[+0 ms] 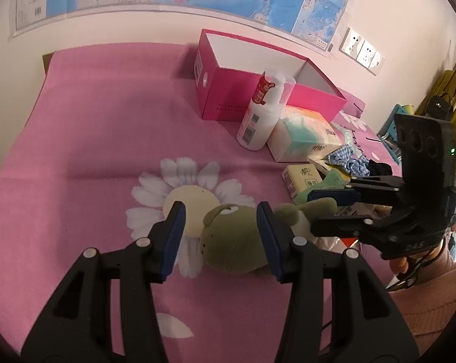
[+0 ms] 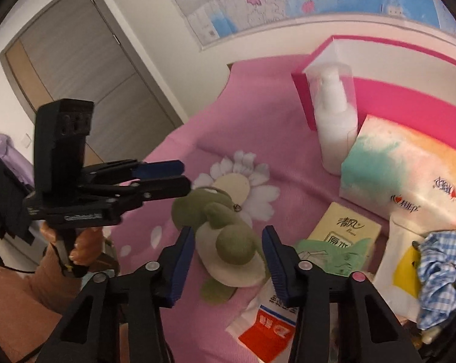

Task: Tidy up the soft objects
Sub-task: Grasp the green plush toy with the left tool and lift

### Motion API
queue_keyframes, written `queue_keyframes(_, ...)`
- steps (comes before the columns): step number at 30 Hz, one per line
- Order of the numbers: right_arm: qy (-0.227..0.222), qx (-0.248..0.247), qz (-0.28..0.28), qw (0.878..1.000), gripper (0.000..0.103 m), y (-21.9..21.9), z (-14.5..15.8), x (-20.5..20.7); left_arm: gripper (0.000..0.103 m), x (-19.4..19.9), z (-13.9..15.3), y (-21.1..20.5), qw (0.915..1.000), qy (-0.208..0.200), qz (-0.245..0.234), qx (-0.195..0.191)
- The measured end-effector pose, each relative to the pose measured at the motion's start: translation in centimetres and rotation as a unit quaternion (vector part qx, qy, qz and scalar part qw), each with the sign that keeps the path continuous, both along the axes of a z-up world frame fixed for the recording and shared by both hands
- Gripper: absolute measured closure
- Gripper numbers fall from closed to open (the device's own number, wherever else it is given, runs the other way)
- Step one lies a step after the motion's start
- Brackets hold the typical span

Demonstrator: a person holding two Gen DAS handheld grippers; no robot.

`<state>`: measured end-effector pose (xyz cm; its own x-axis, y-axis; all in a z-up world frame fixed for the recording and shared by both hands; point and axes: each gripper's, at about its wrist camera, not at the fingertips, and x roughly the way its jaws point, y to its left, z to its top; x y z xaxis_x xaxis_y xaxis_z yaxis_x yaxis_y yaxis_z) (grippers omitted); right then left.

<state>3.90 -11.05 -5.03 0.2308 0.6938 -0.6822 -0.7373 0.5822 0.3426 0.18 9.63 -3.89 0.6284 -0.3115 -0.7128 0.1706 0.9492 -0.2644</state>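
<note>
We had both grippers converged on the green plush frog (image 1: 234, 239), which lay on the pink cloth (image 1: 107, 121) at the near side, over the daisy print. Left gripper (image 1: 221, 242) had its jaws spread wide, straddling the frog's head; pads looked close to the fabric but not squeezing it. Right gripper (image 2: 228, 260) was equally spread over the frog's belly and legs, nothing clamped. So neither claw held anything yet; we read this as the pre-grasp on the first soft item. The open pink box (image 1: 228, 90) sat at the far side, and what we could see of its white interior was bare, though the bottom was partly hidden by its own wall, so we couldn't be sure nothing was inside. Progress looked near zero: frog still on the cloth, blue checked scrunchie (image 2: 439, 269) still in the right-hand pile, along with the tissue pack (image 2: 403, 178), the small yellow tissue packet (image 2: 345, 227) and a red-and-white sachet (image 2: 264, 320) at the near right. The white pump bottle (image 1: 259, 118) stood just in front of the box, touching or nearly touching the tissue pack. Left to do, in our judgement: close on the frog, move it to the box if that's the target, then repeat for the scrunchie and other soft bits.
</note>
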Motion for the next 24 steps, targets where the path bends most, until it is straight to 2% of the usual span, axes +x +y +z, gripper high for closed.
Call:
queue_keyframes(1, -0.002, -0.006, -0.003, 1.0, 0.062, 0.2, -0.2, 0.0, 0.052, 0.0, -0.1, 0.1, 1.0, 0.002, -0.003, -0.005)
queue_keyframes(4, -0.003, -0.009, -0.005, 1.0, 0.075, 0.2, -0.6, 0.1, 0.05, 0.0, -0.7, 0.2, 0.9998, 0.011, -0.009, -0.01)
queue_keyframes(6, -0.004, -0.006, -0.007, 1.0, 0.077, 0.2, -0.6, 0.2, 0.042, -0.1, -1.1, 0.1, 0.9996, 0.017, -0.018, -0.012)
queue_keyframes(11, -0.001, 0.011, -0.013, 1.0, 0.08, -0.1, -0.4, 0.5, 0.038, -0.7, -1.7, -0.3, 0.9972, 0.027, -0.061, -0.034)
queue_keyframes(15, 0.002, 0.034, -0.005, 0.999, 0.081, -0.2, 0.5, 0.4, 0.036, -0.8, -2.0, -0.6, 0.9963, 0.033, -0.068, -0.04)
queue_keyframes(20, -0.021, 0.04, -0.001, 0.999, 0.081, 0.0, 2.1, 0.1, 0.036, -0.8, -0.9, -0.5, 0.996, 0.008, -0.061, -0.064)
queue_keyframes(24, -0.034, 0.057, -0.003, 0.998, 0.081, -0.5, 3.8, 0.3, 0.037, -0.9, 1.1, -1.0, 0.9963, -0.023, -0.058, -0.059)
